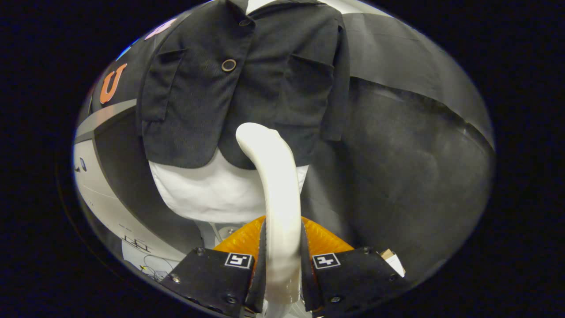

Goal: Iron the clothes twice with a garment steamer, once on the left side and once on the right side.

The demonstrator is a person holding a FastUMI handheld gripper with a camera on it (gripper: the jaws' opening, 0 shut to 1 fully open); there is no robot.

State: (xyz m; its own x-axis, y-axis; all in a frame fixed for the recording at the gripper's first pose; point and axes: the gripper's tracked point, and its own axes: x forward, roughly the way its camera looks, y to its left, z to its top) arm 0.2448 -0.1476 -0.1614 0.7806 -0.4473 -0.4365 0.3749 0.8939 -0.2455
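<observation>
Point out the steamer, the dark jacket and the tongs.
steamer point(278, 190): gripper view, on its white curved body, clamped between both fingers.
dark jacket point(198, 97): gripper view, on its front panel below the round button.
tongs point(282, 260): gripper view, midway between the fingertips, shut on the steamer.

No readable text on anything (floor marks too blurred).

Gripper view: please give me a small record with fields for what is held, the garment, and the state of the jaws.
held: white steamer handle, clamped in the gripper
jaws: both press on the handle's sides
steamer tip: at the jacket's lower hem, near the middle; contact cannot be told
garment: black jacket hanging over a white shirt
jacket front: one round button
</observation>
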